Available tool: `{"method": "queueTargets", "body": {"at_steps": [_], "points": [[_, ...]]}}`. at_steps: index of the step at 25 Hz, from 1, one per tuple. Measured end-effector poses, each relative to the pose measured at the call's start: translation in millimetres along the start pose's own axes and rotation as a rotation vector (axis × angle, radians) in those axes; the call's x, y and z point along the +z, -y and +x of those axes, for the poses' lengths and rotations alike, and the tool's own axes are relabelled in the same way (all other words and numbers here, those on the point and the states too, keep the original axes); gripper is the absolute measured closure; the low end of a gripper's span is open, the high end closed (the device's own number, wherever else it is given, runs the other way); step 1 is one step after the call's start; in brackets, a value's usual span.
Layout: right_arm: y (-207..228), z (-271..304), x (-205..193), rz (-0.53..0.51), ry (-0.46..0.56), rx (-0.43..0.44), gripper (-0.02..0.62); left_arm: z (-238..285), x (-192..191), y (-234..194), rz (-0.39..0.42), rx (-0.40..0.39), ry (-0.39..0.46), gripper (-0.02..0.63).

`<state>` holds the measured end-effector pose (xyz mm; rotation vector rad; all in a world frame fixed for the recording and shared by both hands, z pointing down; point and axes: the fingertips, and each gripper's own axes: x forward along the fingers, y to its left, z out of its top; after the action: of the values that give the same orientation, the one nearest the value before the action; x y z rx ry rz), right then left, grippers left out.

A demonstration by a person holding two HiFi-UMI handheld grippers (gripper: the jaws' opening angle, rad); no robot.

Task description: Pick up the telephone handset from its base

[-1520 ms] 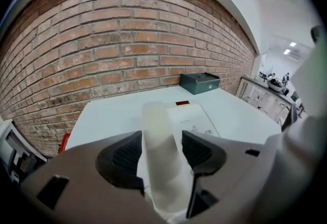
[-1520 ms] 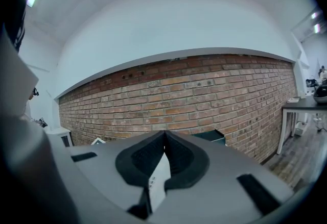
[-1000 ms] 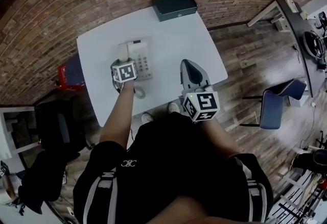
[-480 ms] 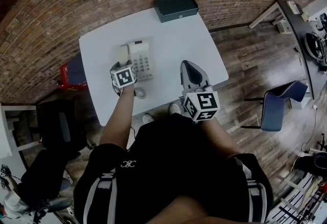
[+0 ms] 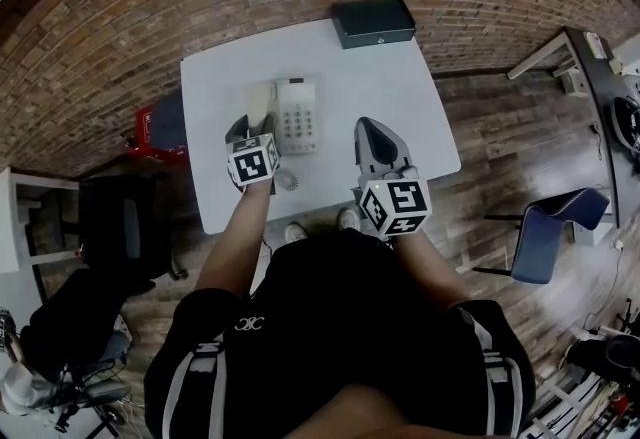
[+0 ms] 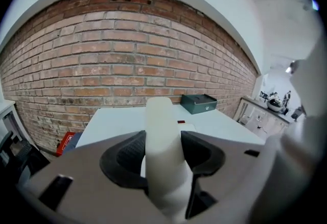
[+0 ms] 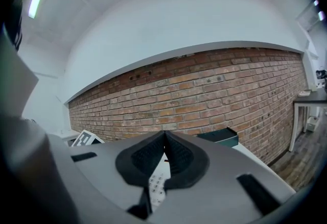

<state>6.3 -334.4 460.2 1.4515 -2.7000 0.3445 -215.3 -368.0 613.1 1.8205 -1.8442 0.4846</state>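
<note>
**Trainee:** How is the desk (image 5: 400, 97) laid out?

**Instructor:** The telephone base (image 5: 300, 117) sits left of centre, closer to the left edge. A dark box (image 5: 373, 22) sits at the far edge, well apart from the base.

**Trainee:** Where is the handset?

**Instructor:** The handset (image 6: 161, 126) stands between the jaws of the left gripper (image 6: 162, 154). The pads press on both its long sides, so it is gripped. Its length runs forward from the gripper, probably because only the narrow width fits the jaws. In the head view it lies over the left side of the base. Whether its far end is fully clear of the cradle cannot be told.

**Trainee:** What about the right gripper?

**Instructor:** The right gripper (image 7: 164, 149) has its jaws together on nothing. It hovers over the near right part of the desk, beside the base, and appears to be parked out of the way.

**Trainee:** Are there any obstructions?

**Instructor:** The coiled cord (image 5: 286, 182) lies by the near edge, under the left gripper. It will likely limit how far the handset can be lifted.
</note>
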Motion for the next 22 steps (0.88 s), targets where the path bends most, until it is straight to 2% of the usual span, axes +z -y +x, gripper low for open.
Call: {"method": "queueTargets", "body": {"at_steps": [6, 14, 22], "points": [[-18, 15, 5, -0.011, 0.028, 0.038, 0.597, -43, 33, 8, 0.028, -0.036, 0.118, 0.394], [-34, 35, 12, -0.041, 0.081, 0.031, 0.598, -108, 76, 12, 0.031, -0.054, 0.284, 0.394], [-48, 48, 11, -0.049, 0.086, 0.079, 0.598, -134, 74, 11, -0.012, -0.056, 0.308, 0.394]]}}
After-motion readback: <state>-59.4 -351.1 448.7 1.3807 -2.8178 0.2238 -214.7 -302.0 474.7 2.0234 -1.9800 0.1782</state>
